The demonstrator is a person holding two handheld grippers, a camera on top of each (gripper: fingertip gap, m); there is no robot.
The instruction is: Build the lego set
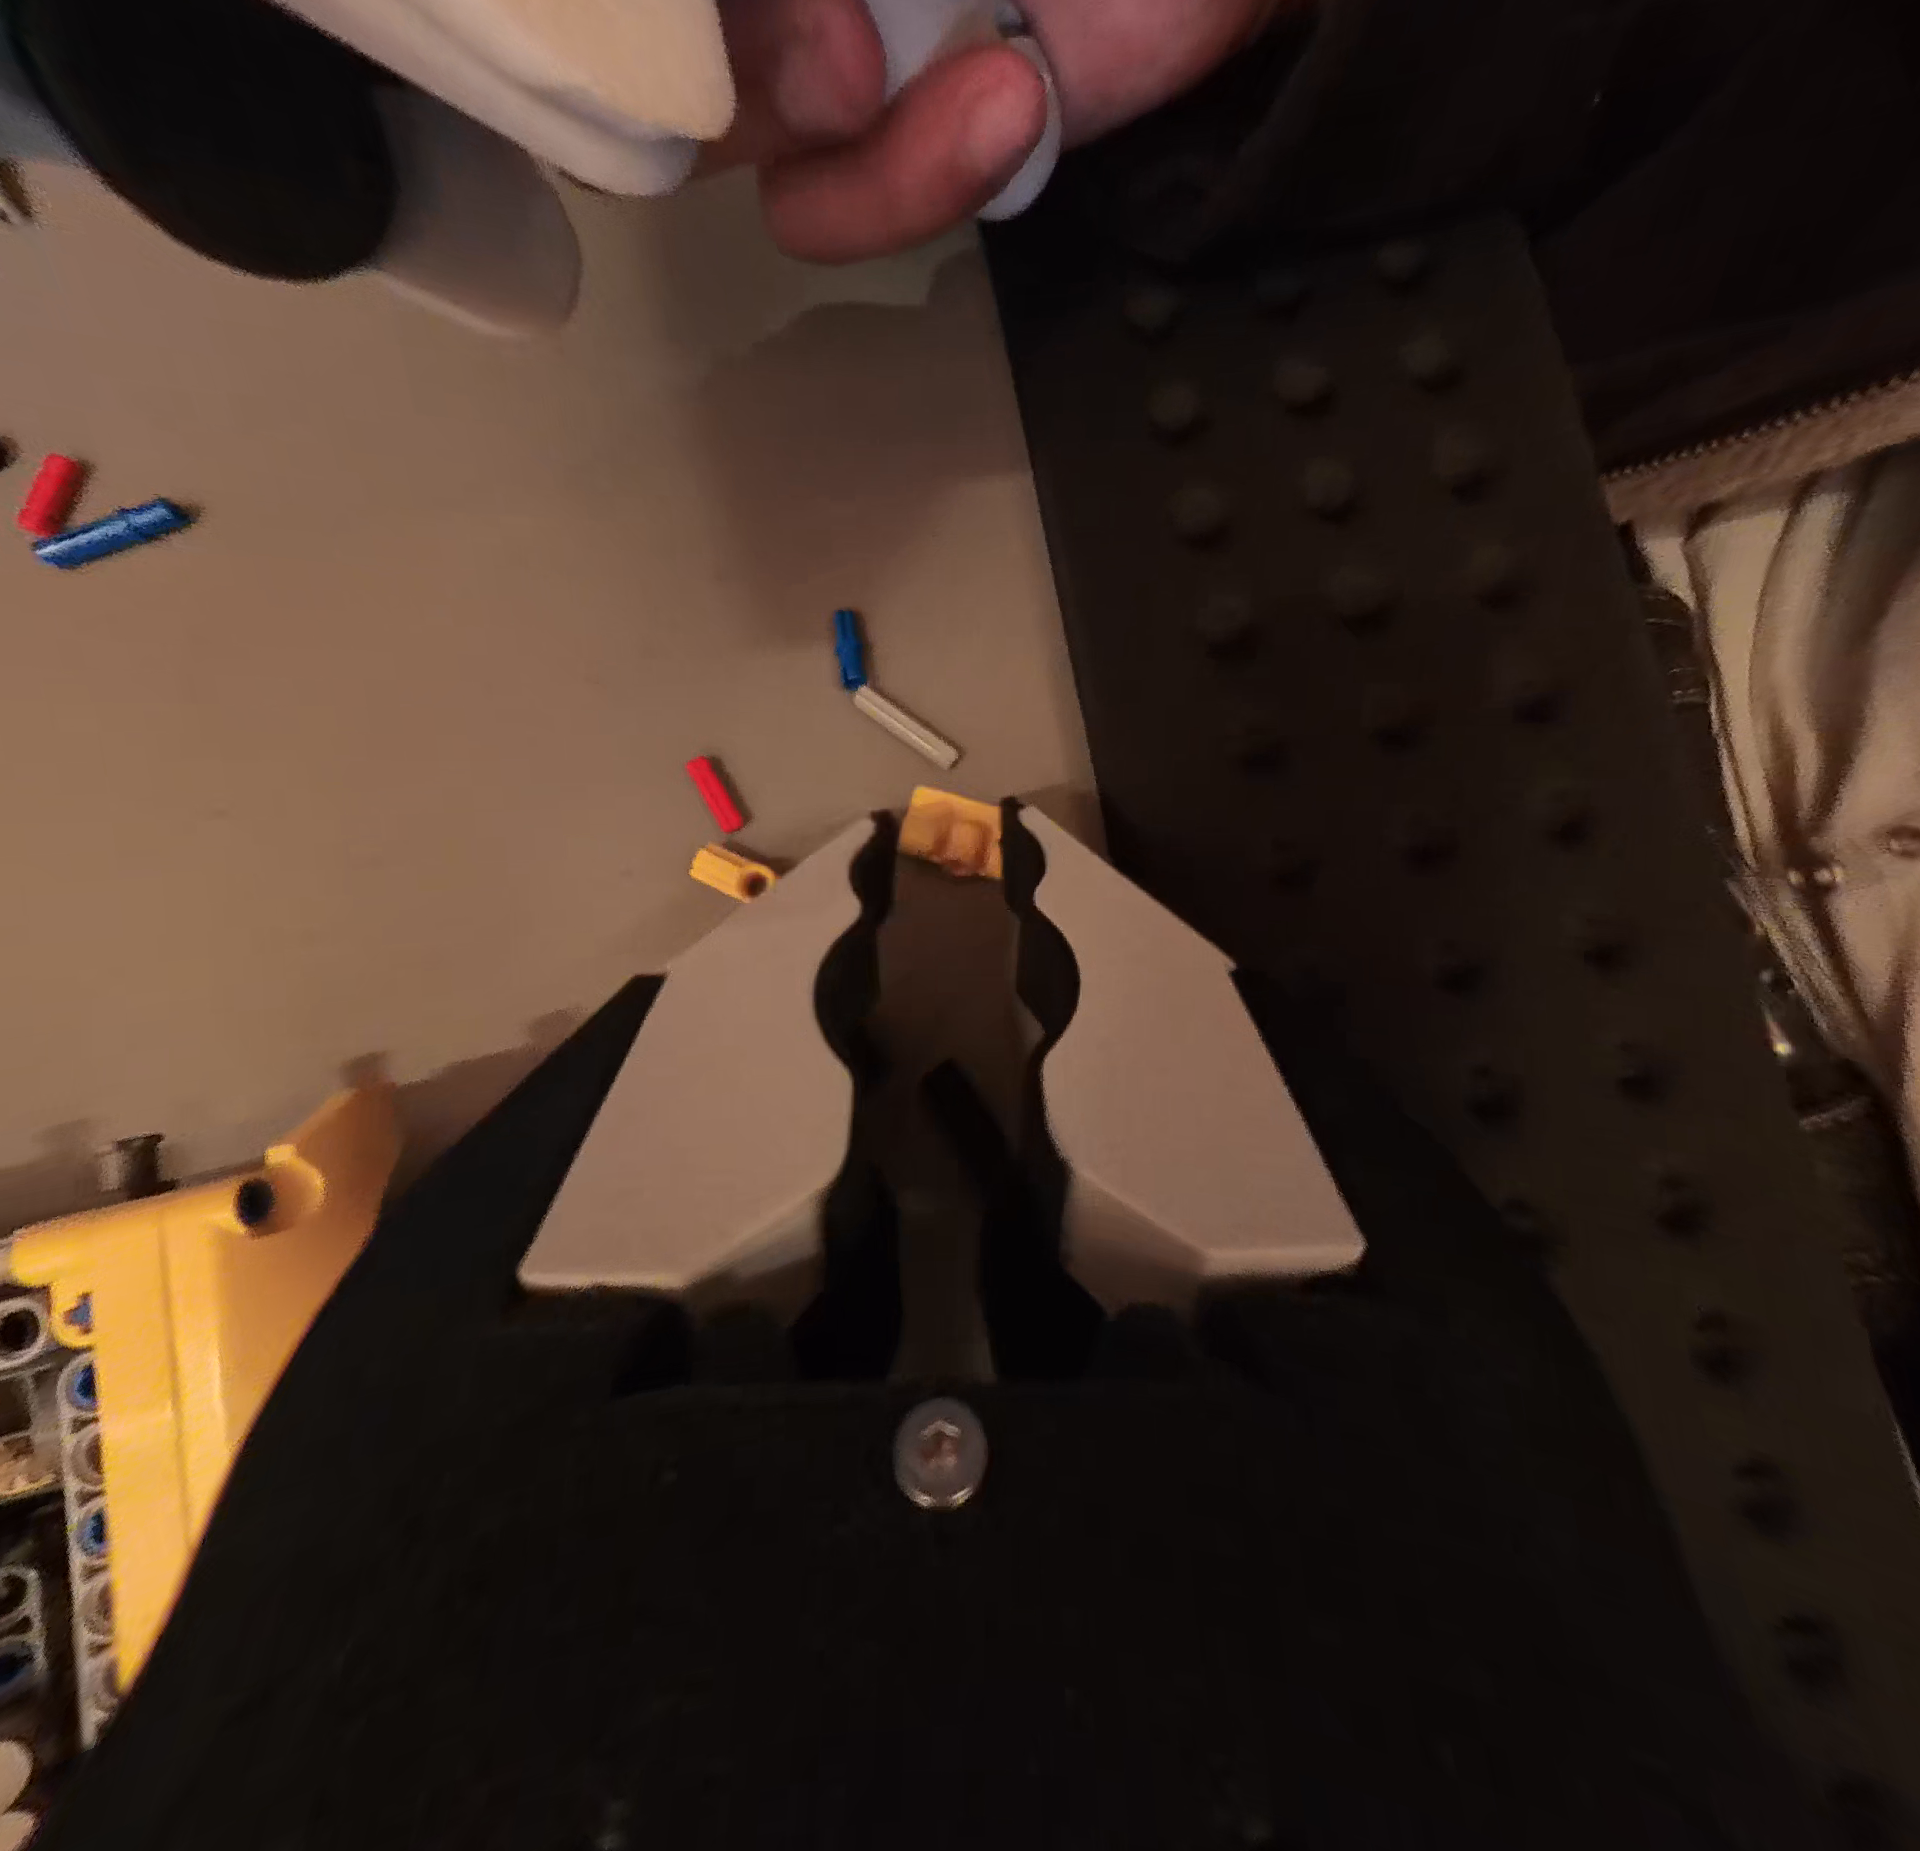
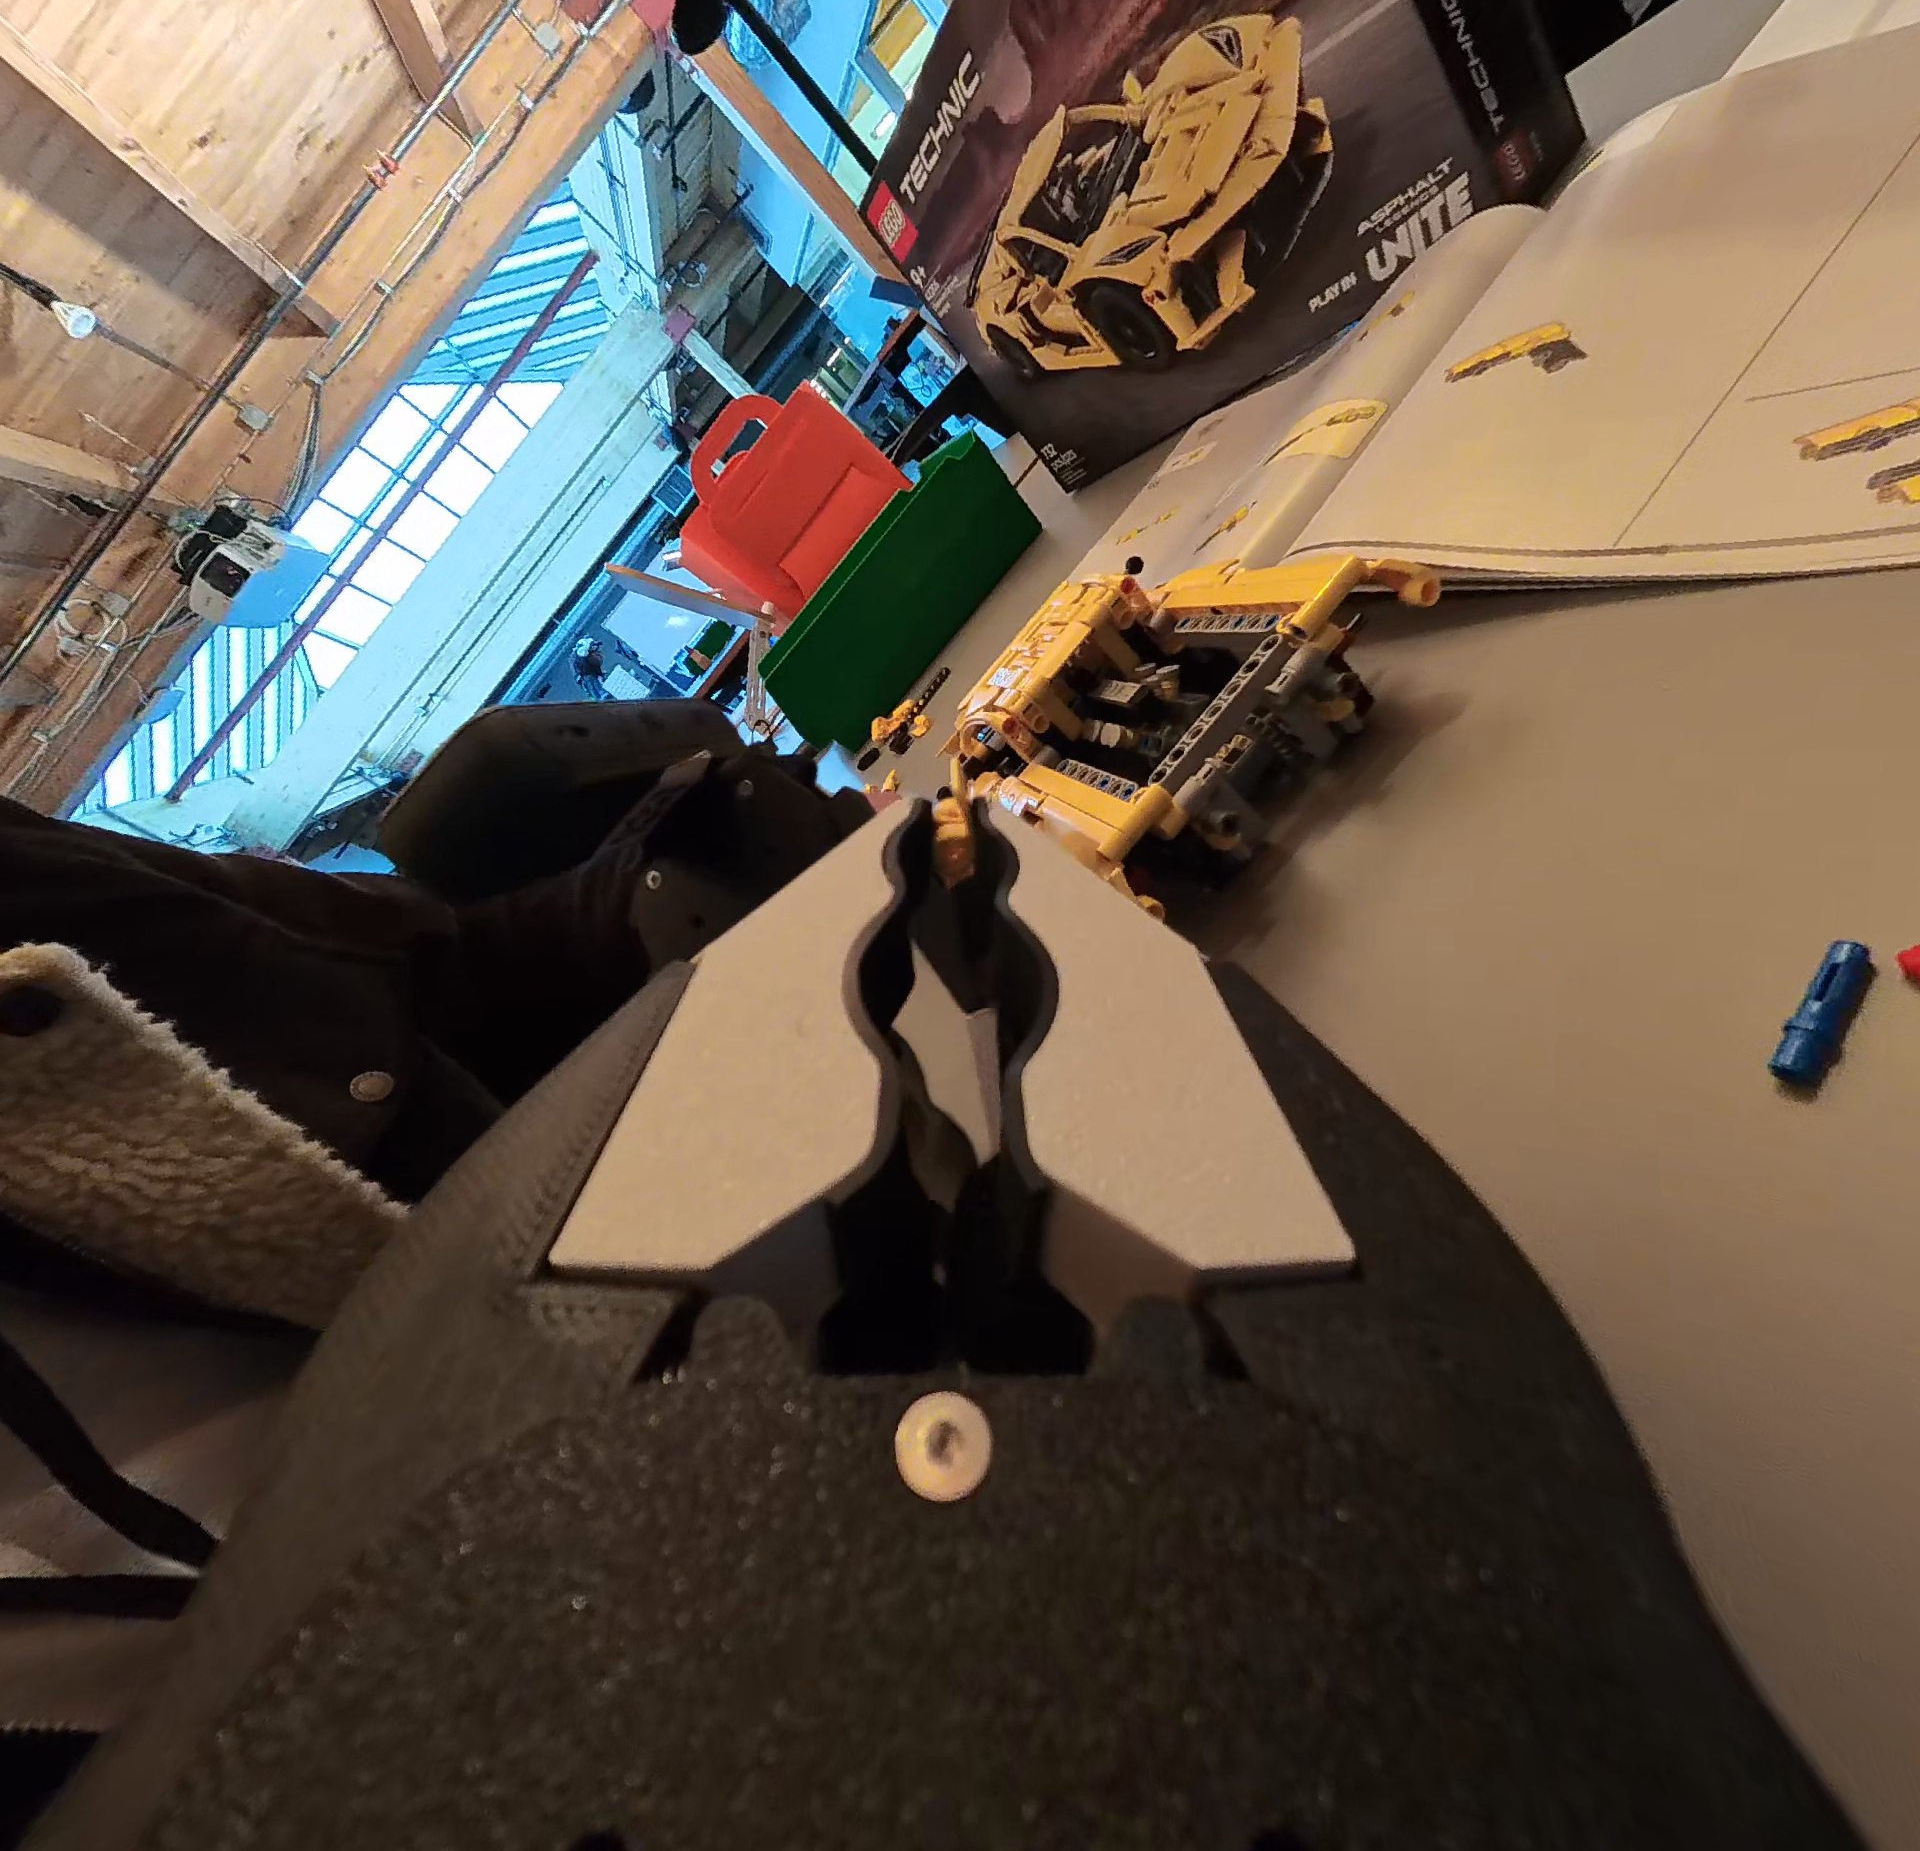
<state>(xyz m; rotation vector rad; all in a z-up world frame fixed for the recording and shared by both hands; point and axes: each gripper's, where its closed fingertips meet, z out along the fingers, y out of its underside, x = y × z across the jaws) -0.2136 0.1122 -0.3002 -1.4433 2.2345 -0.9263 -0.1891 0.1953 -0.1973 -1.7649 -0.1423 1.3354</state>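
A small yellow piece point(image 1: 951, 845) is pinched right at the tips of the left gripper point(image 1: 951, 835), jaws closed down on it with only a narrow gap left. Same story on the other side: the right gripper point(image 2: 954, 845) is clamped on a tiny yellow part point(image 2: 951, 851), also held way out at the tips. Whether both are on one and the same piece can't be told from these views.

The half-built yellow car point(image 2: 1153, 721) is sitting on the table point(image 2: 1558, 866) just ahead and a bit right of the right gripper. Loose bits are scattered just ahead-left of the left gripper: a red pin point(image 1: 715, 793), a yellow connector point(image 1: 732, 871), a blue pin point(image 1: 849, 648) and a pale axle point(image 1: 906, 727). The open instruction booklet point(image 2: 1662, 347) is lying beyond the car.

For this step, probably a fit-up of the small part, the grip should be kept light but steady, since so little is held. The holes should be lined up square before anything is pushed, otherwise the piece could easily be popped out sideways.
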